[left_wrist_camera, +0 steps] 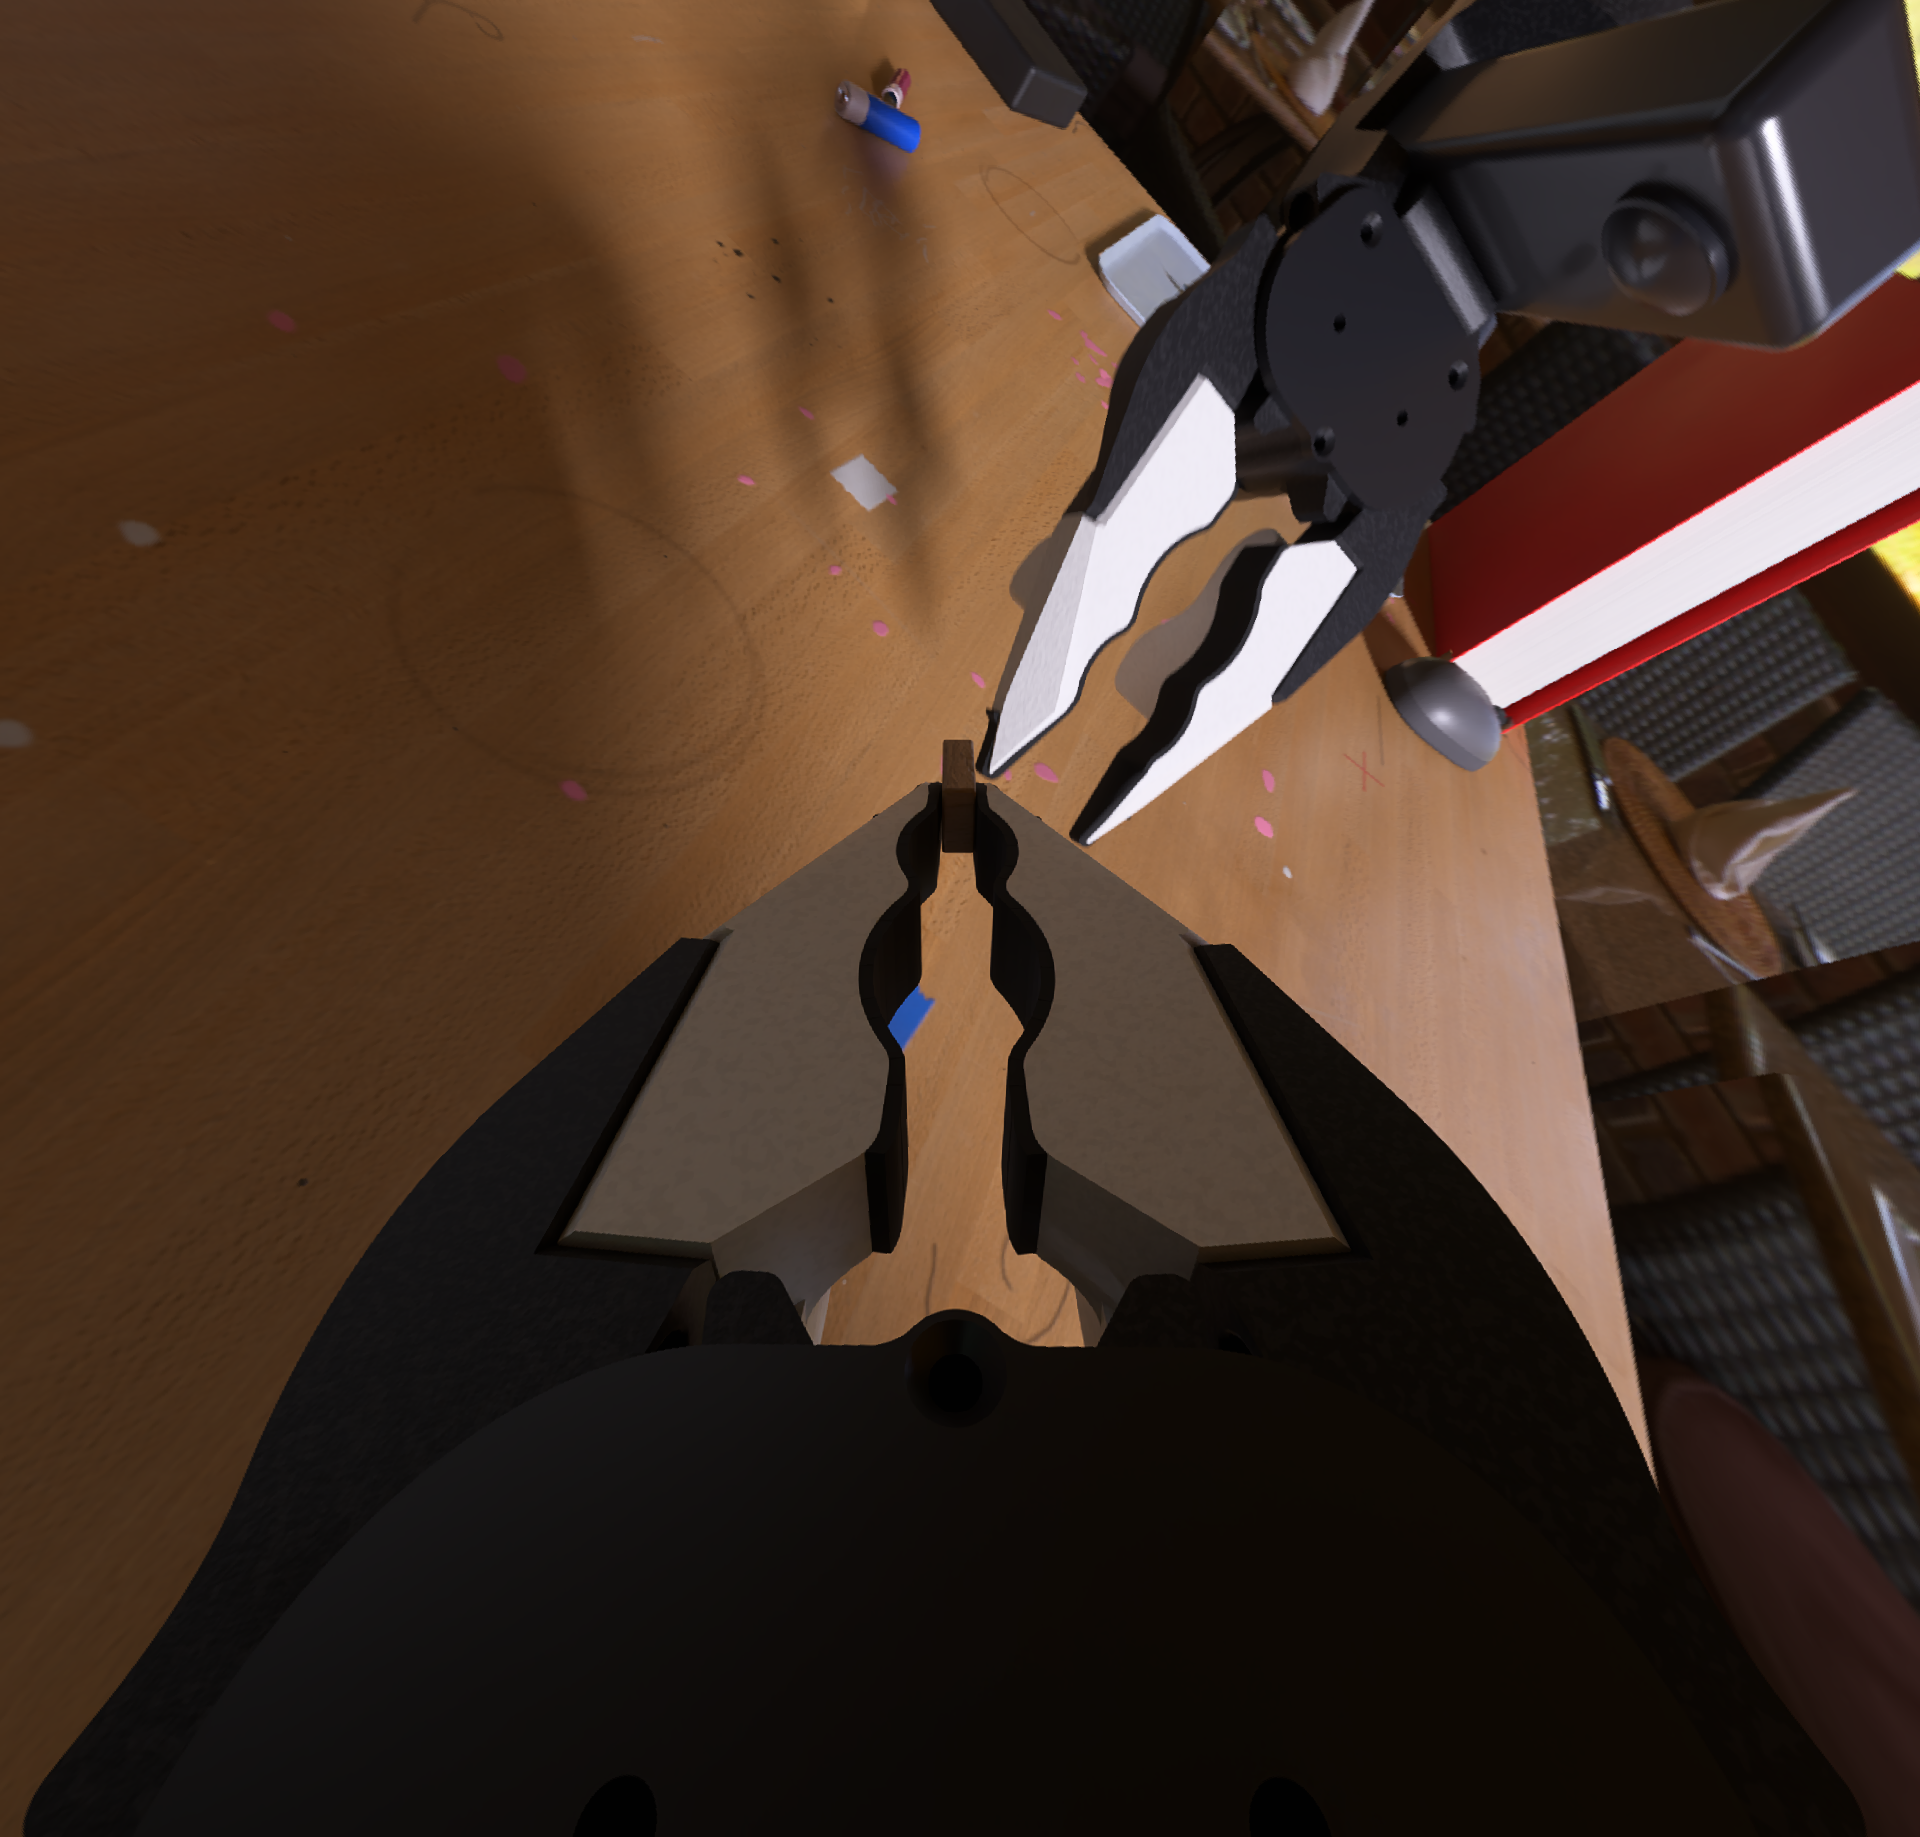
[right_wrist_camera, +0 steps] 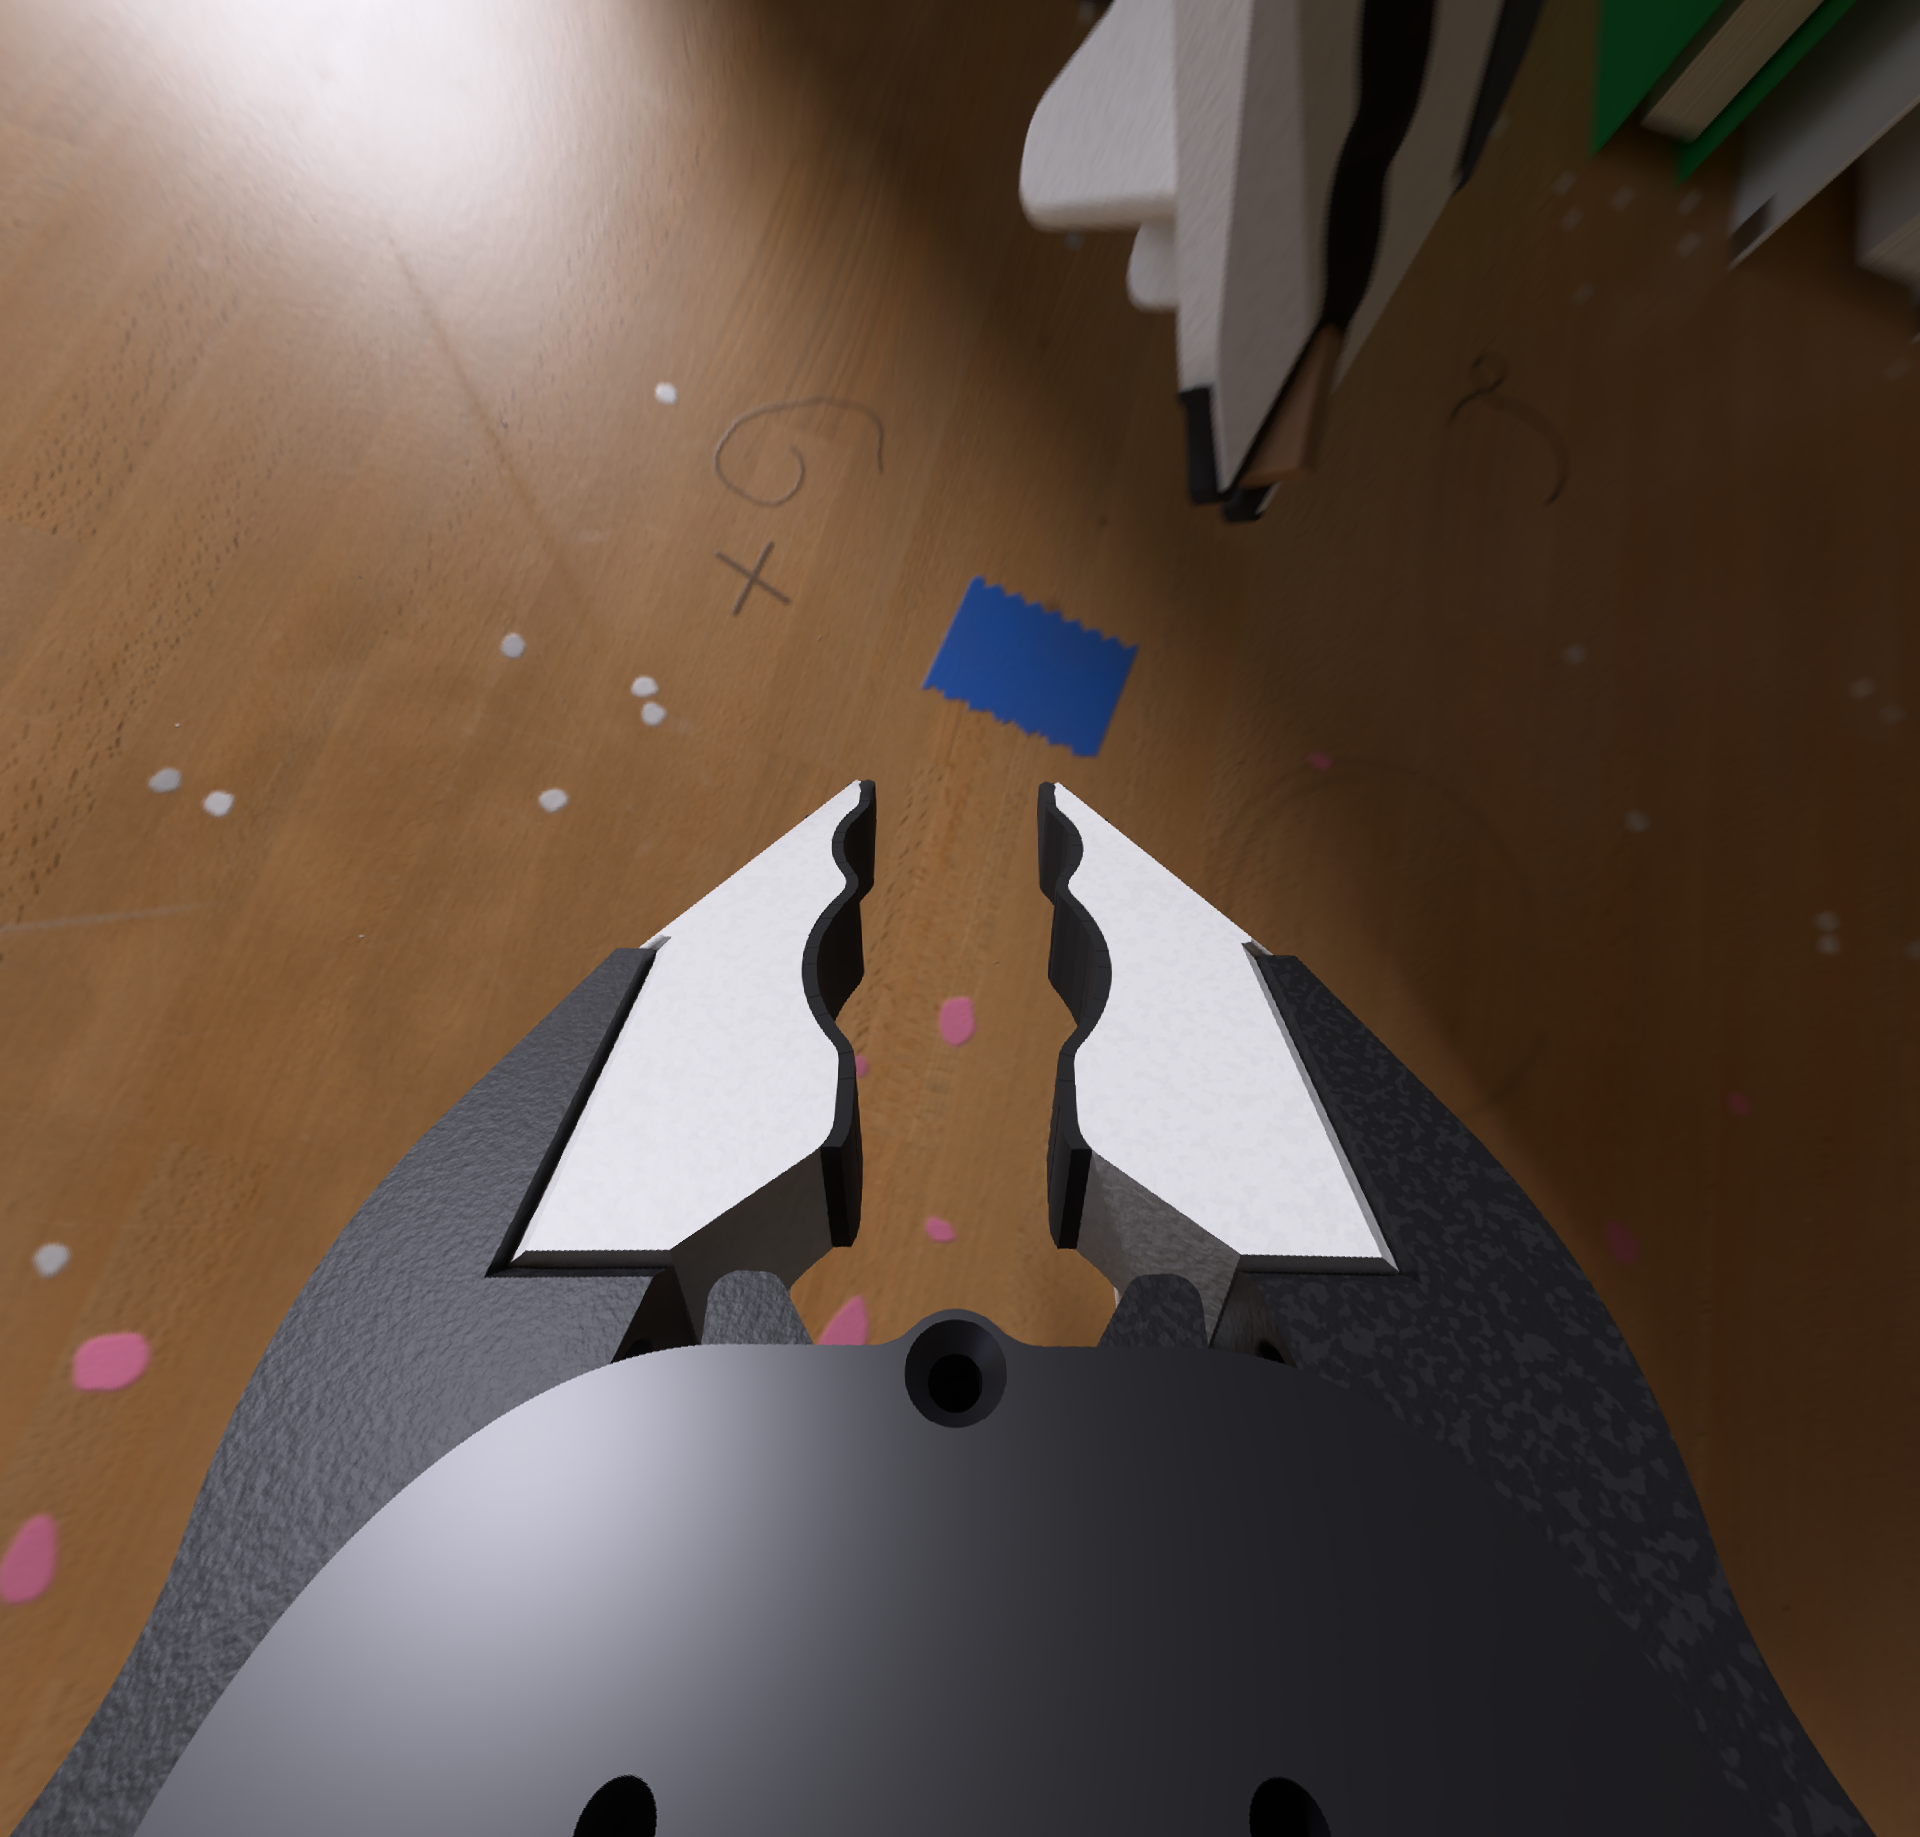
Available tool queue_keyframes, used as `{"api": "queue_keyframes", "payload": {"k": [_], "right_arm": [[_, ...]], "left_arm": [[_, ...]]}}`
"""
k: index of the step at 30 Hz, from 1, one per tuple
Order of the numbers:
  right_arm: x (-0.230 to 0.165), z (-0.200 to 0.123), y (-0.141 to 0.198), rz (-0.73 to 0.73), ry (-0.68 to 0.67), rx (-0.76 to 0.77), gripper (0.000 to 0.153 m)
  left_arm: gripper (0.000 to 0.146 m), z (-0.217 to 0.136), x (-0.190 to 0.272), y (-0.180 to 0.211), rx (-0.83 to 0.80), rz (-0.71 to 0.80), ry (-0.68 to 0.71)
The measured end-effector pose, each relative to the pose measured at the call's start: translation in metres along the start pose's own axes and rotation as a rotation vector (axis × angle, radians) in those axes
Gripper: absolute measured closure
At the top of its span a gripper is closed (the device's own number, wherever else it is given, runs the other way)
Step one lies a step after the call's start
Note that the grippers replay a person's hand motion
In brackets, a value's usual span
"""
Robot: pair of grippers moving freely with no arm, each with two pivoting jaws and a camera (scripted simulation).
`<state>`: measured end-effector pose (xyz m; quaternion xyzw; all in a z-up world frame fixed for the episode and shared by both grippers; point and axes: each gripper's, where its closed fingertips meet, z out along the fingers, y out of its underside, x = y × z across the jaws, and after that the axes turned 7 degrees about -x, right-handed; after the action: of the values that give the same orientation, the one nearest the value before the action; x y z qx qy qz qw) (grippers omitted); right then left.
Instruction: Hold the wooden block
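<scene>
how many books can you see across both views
2. A red book lies at the table's right edge in the left wrist view; a green book sits in the right wrist view's top right corner. More may be out of frame.

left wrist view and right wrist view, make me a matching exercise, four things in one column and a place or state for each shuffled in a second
Things:
1. small brown wooden block
2. left gripper
3. right gripper
4. blue rectangular piece of tape

Places or states:
A. open, nothing between its fingers
B. flat on the wooden table
C. pinched between two fingertips
D. shut on the block

Pairs: 1-C, 2-D, 3-A, 4-B
</scene>
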<state>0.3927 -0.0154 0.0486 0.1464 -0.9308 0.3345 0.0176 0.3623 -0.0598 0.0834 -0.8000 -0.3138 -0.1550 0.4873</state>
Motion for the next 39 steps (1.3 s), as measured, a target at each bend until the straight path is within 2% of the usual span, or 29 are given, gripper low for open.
{"api": "queue_keyframes", "payload": {"k": [5,10,13,15,17,20,22,25,27,29,31,35,37,39], "right_arm": [[0.002,0.022,0.018,0.054,0.04,-0.161,0.122],[0.004,0.015,0.016,0.06,0.066,-0.199,0.122],[0.017,-0.024,-0.009,0.097,0.116,-0.068,0.126],[0.032,-0.062,-0.028,0.182,0.151,0.098,0.127],[0.042,-0.092,-0.038,0.258,0.121,0.262,0.127],[0.056,-0.104,-0.025,0.304,0.154,0.244,0.121],[0.06,-0.108,-0.022,0.25,0.217,0.204,0.117],[0.062,-0.121,-0.03,0.188,0.291,0.245,0.117],[0.057,-0.12,-0.035,0.17,0.28,0.268,0.118],[0.041,-0.098,-0.03,0.151,0.183,0.192,0.118],[0.024,-0.064,-0.016,0.175,0.08,0.036,0.118],[0.006,-0.012,0.005,0.204,0.022,-0.146,0.118],[0.007,-0.008,0.022,0.182,0.038,-0.262,0.118],[0.022,-0.028,0.038,0.139,0.122,-0.356,0.119]], "left_arm": [[0.141,-0.004,-0.002,-0.003,0.021,0.009,-0.029],[0.141,-0.005,0.002,-0.006,0.03,0.025,-0.032],[0.141,-0.007,0.002,-0.009,0.051,0.031,-0.048],[0.141,-0.011,0.001,-0.014,0.083,0.028,-0.056],[0.141,-0.016,0.0,-0.019,0.126,0.03,-0.068],[0.141,-0.025,-0.002,-0.026,0.182,0.04,-0.097],[0.141,-0.03,-0.003,-0.03,0.213,0.042,-0.103],[0.141,-0.033,-0.003,-0.033,0.235,0.043,-0.109],[0.141,-0.035,-0.004,-0.034,0.249,0.047,-0.117],[0.141,-0.036,-0.005,-0.035,0.254,0.046,-0.121],[0.141,-0.037,-0.006,-0.035,0.259,0.047,-0.122],[0.141,-0.037,-0.006,-0.035,0.26,0.05,-0.124],[0.141,-0.037,-0.005,-0.035,0.259,0.052,-0.125],[0.141,-0.036,-0.004,-0.035,0.255,0.051,-0.12]]}}
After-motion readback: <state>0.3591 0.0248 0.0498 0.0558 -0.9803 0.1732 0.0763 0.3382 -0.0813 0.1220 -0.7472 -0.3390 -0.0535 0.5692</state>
